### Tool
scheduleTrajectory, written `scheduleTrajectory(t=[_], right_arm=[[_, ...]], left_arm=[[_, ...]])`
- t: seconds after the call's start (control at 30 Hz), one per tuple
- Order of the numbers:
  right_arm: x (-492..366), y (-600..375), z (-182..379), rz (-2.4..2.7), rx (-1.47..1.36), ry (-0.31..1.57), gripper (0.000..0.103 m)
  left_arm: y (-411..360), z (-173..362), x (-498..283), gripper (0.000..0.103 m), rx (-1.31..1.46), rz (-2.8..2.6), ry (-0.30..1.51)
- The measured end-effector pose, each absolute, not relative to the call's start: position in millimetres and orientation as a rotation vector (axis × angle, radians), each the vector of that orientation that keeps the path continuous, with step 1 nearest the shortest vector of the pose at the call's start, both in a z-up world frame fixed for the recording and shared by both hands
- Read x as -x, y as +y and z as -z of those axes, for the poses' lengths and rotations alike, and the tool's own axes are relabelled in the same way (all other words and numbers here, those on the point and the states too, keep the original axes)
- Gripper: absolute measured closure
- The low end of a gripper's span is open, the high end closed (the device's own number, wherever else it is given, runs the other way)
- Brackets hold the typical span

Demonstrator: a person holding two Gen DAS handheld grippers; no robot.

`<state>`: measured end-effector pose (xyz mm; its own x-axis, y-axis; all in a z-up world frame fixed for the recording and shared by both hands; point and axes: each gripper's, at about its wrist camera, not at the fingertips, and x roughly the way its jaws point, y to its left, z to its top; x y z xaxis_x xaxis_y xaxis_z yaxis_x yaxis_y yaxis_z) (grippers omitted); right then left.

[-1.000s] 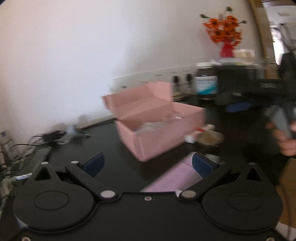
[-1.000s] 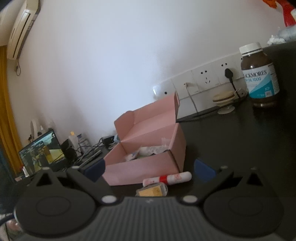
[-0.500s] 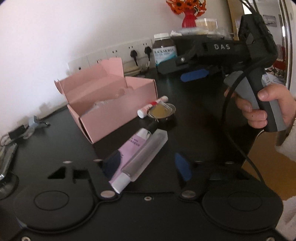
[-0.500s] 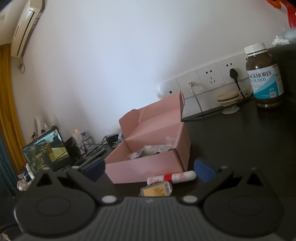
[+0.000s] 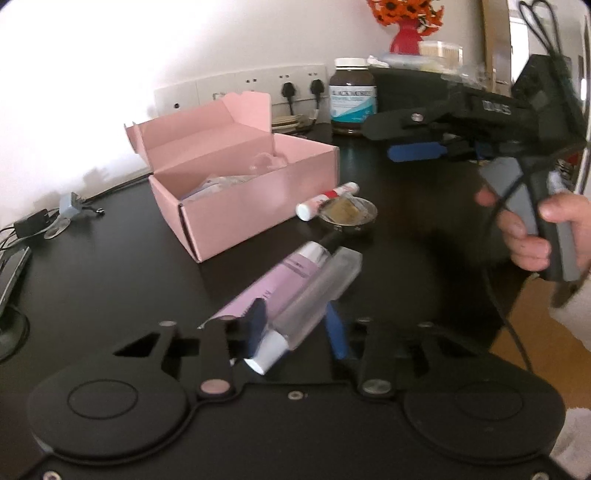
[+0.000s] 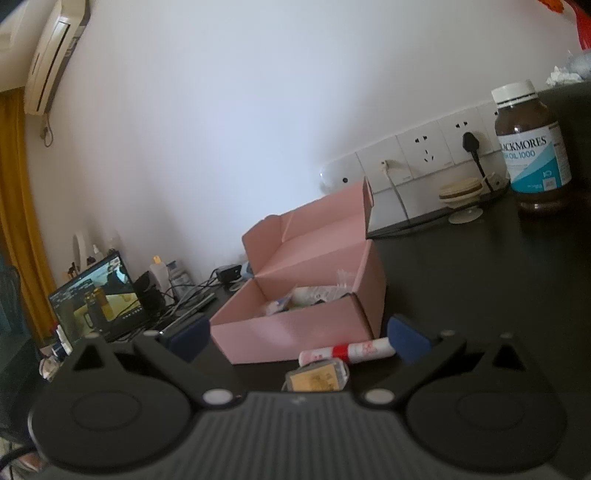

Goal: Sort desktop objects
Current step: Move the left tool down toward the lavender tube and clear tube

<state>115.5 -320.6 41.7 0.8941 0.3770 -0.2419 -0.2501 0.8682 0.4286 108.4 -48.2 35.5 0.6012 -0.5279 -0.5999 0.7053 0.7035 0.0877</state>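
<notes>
An open pink box [image 5: 243, 192] with a few packets inside sits on the black desk; it also shows in the right wrist view [image 6: 306, 295]. My left gripper [image 5: 295, 325] is closing around a clear frosted tube [image 5: 317, 295] that lies against a lilac tube [image 5: 273, 284]; whether the pads touch the tube I cannot tell. A red-and-white stick [image 5: 327, 201] and a small round tin [image 5: 347, 214] lie beside the box. My right gripper [image 6: 299, 334] is open and empty, above the stick [image 6: 347, 350] and tin [image 6: 317, 378]; it also shows in the left wrist view [image 5: 417, 151].
A brown supplement bottle [image 6: 532, 147] stands at the back by the wall sockets [image 6: 428, 151]. A laptop [image 6: 96, 291], cables and small bottles crowd the desk's left end. A red vase of orange flowers [image 5: 404, 26] stands on a dark shelf at the back right.
My left gripper has swung down from facing the box to the two tubes, and its jaws have narrowed around the clear tube. The right gripper has barely moved.
</notes>
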Motion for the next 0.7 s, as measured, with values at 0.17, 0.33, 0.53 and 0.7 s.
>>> scheduleTrajectory(t=[0.17, 0.33, 0.53, 0.7], right_arm=[[-116, -319, -41, -0.337, -0.397, 0.327, 0.001], [-115, -319, -41, -0.337, -0.395, 0.323, 0.001], [-115, -321, -41, -0.333, -0.408, 0.326, 0.001], [-115, -321, -41, -0.337, -0.412, 0.325, 0.001]], left_arm=[[-52, -35, -93, 0.073, -0.366, 0.778, 0.583], [-63, -33, -98, 0.073, -0.337, 0.8, 0.587], [-70, -30, -114, 0.073, -0.282, 0.805, 0.598], [-71, -28, -116, 0.077, -0.261, 0.801, 0.59]])
